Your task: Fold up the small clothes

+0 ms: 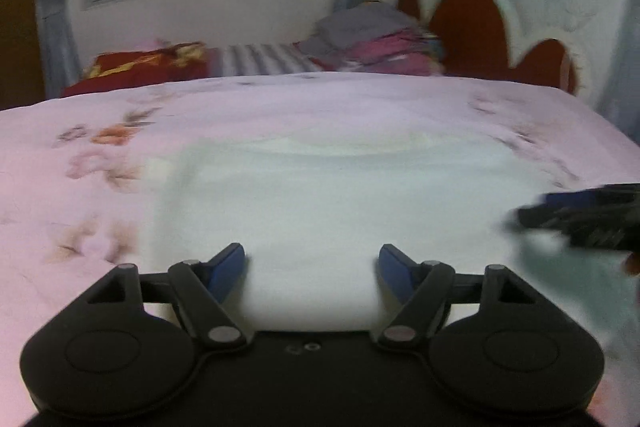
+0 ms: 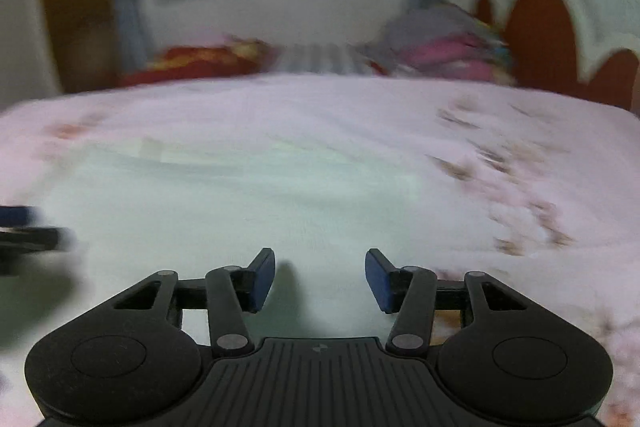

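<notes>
on the pink floral bedspread [image 1: 280, 107] the pale garment [image 1: 320, 195] lies flat, left gripper [image 1: 311, 269] and right gripper [image 2: 320, 279] both hovering with jaws apart and empty, so pinch the near edge corners evenly before folding.

Your black left gripper with blue pads [image 1: 312, 269] stands open, and your black right gripper [image 2: 320, 277] also, both empty.
</notes>
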`<action>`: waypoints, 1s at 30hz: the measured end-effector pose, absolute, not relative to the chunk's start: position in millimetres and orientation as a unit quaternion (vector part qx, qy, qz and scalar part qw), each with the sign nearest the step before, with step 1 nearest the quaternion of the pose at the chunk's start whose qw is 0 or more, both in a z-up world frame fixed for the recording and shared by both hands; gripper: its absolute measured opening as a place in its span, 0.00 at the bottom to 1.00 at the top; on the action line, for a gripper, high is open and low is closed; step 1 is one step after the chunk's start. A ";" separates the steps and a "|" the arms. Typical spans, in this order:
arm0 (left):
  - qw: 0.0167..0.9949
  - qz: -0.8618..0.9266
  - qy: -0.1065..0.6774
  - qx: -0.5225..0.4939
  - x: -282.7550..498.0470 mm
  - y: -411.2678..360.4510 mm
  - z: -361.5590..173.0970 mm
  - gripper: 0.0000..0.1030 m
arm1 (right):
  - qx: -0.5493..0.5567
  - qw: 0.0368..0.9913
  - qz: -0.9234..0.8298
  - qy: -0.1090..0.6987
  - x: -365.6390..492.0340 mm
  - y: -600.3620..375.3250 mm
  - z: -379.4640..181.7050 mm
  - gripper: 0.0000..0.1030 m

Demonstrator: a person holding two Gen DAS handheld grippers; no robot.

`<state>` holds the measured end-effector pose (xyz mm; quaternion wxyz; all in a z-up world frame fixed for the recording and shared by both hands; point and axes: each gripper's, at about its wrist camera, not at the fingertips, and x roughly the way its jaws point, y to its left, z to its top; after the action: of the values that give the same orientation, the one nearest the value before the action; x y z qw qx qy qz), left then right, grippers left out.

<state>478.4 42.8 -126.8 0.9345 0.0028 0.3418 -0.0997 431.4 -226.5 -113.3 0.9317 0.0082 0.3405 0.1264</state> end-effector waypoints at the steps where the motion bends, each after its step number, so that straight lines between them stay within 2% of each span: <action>1: 0.931 -0.110 0.347 0.015 473.1 31.8 -130.6 0.71 | 0.004 0.927 0.151 0.344 423.5 -216.7 -113.3 0.49; 5: 0.924 -0.103 0.368 0.031 460.7 25.4 -149.1 0.70 | -0.055 0.913 0.153 0.375 408.1 -194.6 -136.0 0.49; 9: 0.931 -0.100 0.350 0.005 430.2 34.6 -133.4 0.69 | -0.016 0.921 0.139 0.363 387.7 -210.1 -120.7 0.49; 10: 0.934 -0.102 0.343 0.007 421.7 33.0 -131.3 0.69 | -0.005 0.922 0.158 0.354 374.8 -208.7 -113.0 0.45; 11: 0.936 -0.103 0.337 0.008 413.0 29.9 -130.1 0.69 | 0.004 0.918 0.179 0.352 367.3 -207.2 -110.7 0.16; 12: 0.937 -0.108 0.333 0.002 405.8 26.5 -129.3 0.69 | 0.008 0.913 0.196 0.358 361.7 -202.3 -111.7 0.06; 15: 0.935 -0.114 0.336 -0.016 395.5 20.3 -132.6 0.68 | 0.018 0.906 0.220 0.362 344.9 -186.5 -118.4 0.06; 16: 0.934 -0.106 0.340 -0.015 394.5 19.0 -135.0 0.64 | 0.024 0.903 0.226 0.366 341.2 -181.8 -121.6 0.06; 22: 0.929 -0.083 0.359 -0.009 390.5 23.9 -148.9 0.64 | 0.022 0.897 0.234 0.375 324.9 -160.7 -134.1 0.05; 25: 0.930 -0.086 0.357 0.000 388.9 23.1 -149.3 0.70 | 0.009 0.895 0.248 0.370 316.5 -158.1 -129.8 0.05; 30: 0.934 -0.065 0.352 0.003 384.6 41.1 -148.7 0.70 | 0.032 0.902 0.213 0.375 312.8 -184.0 -135.9 0.05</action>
<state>384.6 41.1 -148.7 0.9339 0.0027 0.3517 -0.0646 312.8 -184.0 -135.9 0.9018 0.0319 0.3749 0.2126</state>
